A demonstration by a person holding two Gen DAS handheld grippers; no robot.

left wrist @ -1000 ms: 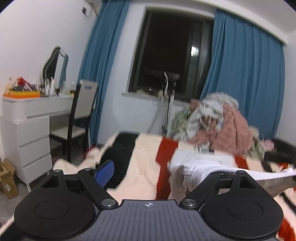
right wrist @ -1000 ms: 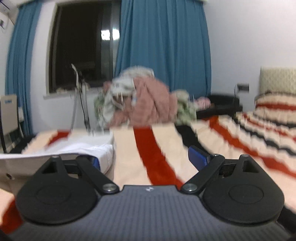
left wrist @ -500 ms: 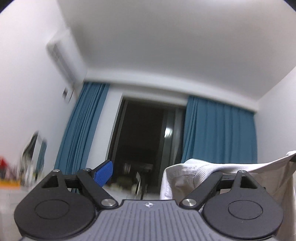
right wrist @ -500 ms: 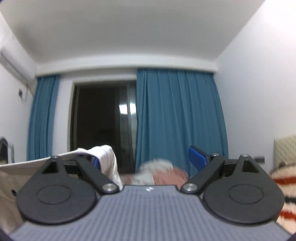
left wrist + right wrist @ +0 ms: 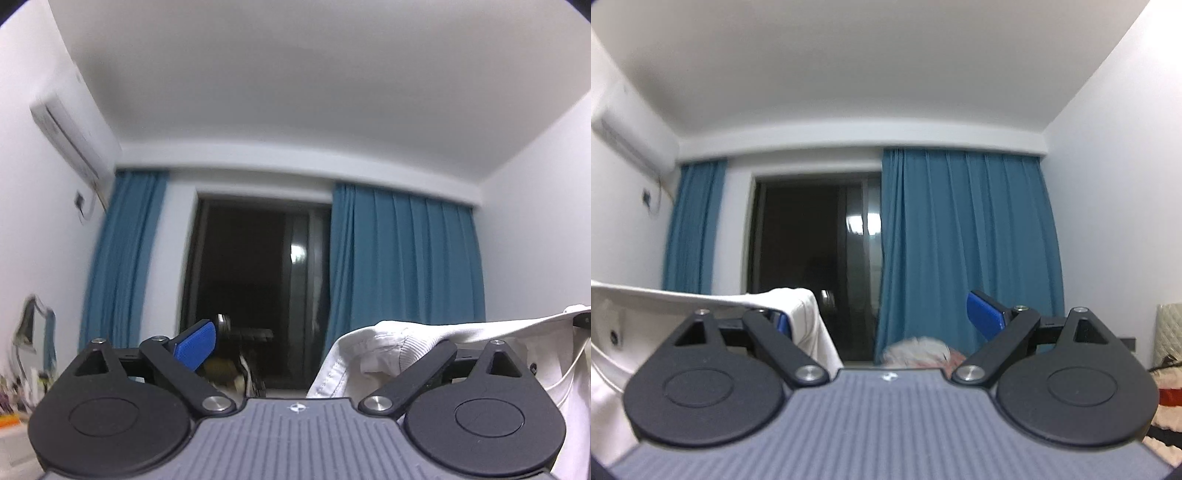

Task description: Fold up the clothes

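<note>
Both wrist views tilt up toward ceiling and blue curtains (image 5: 964, 243). White garment (image 5: 388, 343) hangs in the air, stretched between the two tools. Left tongs (image 5: 295, 354): jaws stand wide apart; cloth drapes over the right-hand finger and hides it. One blue pad (image 5: 195, 345) is bare. Right tongs (image 5: 886, 325): also spread, with cloth over the left-hand finger. Cannot tell whether fabric is pinched or merely hooked. Likely lifted taut to shake out and straighten before laying down. Clothes pile (image 5: 919, 350) sits low beyond the right tongs; bed edge (image 5: 1167, 398) at far right.
</note>
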